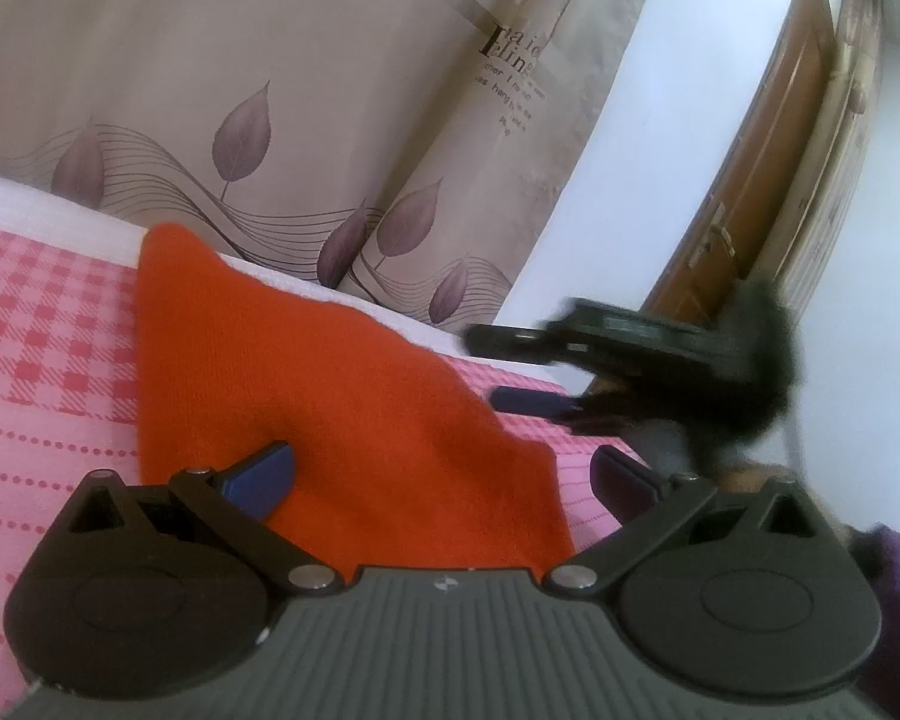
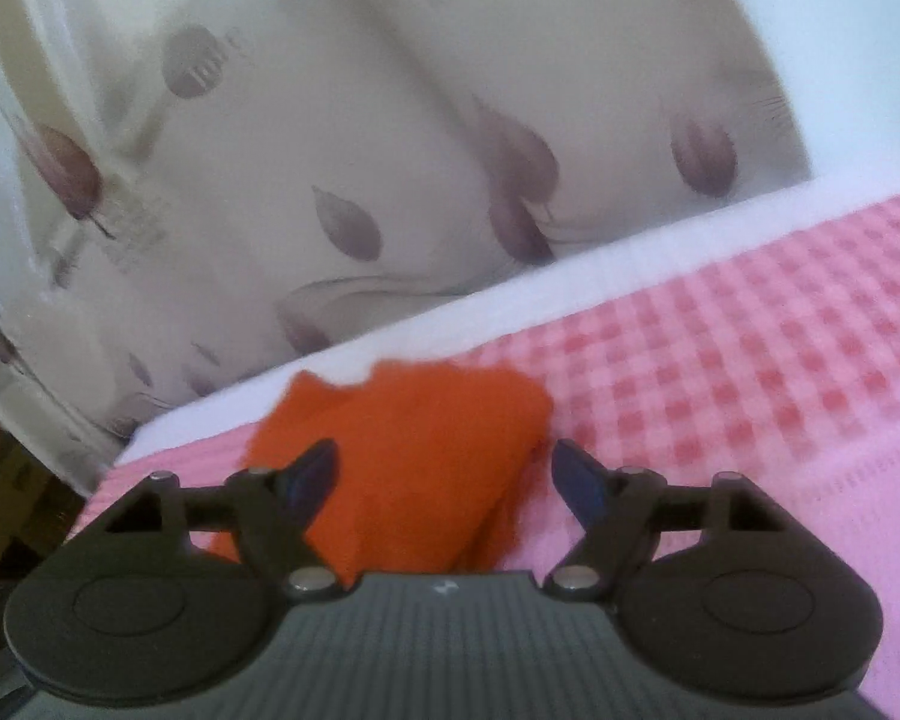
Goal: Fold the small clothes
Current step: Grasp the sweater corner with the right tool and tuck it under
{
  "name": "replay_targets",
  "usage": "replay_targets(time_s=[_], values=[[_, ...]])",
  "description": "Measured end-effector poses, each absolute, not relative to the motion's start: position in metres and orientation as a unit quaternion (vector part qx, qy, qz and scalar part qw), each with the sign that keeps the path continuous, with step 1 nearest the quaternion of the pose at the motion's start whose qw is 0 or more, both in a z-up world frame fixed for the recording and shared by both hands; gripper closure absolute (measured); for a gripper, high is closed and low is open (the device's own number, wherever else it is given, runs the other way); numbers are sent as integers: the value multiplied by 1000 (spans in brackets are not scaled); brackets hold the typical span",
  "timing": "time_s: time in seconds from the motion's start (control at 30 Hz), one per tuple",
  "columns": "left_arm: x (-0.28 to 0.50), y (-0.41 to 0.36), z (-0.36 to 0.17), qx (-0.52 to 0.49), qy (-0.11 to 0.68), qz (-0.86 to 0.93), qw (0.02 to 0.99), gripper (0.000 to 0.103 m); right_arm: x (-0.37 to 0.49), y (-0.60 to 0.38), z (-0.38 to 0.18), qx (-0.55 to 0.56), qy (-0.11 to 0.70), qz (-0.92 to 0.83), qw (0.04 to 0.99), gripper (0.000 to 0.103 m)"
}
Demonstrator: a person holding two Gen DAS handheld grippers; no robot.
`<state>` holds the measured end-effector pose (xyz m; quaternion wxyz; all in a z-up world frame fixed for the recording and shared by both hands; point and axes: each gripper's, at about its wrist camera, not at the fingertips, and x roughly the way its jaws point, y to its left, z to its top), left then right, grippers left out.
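The left tongs (image 1: 444,474) are being held wide over the near part of the orange garment (image 1: 342,396), nothing pinched, one blue pad (image 1: 258,480) lying on the knit, probably to pin it flat. The garment is being left spread on the pink checked bed cover (image 1: 42,324), reaching toward the bed's far edge. From the left view the right tongs (image 1: 510,366) are being seen blurred beyond the garment's corner, gaping and empty. Only the right view is showing the garment's folded, layered end (image 2: 426,444) near the white far edge (image 2: 510,294).
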<state>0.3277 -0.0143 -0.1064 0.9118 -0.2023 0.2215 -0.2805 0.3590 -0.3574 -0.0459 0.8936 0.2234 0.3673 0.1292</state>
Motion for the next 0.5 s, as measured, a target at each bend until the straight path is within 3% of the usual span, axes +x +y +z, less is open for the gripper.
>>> replay_targets(time_s=[0.13, 0.3, 0.5], values=[[328, -14, -106, -204, 222, -281, 911, 0, 386, -341, -64, 208, 378, 144, 891, 27], [328, -15, -106, -204, 223, -280, 911, 0, 390, -318, -68, 181, 375, 177, 892, 64], [328, -15, -106, -203, 222, -280, 912, 0, 403, -355, -94, 393, 369, 209, 816, 77]])
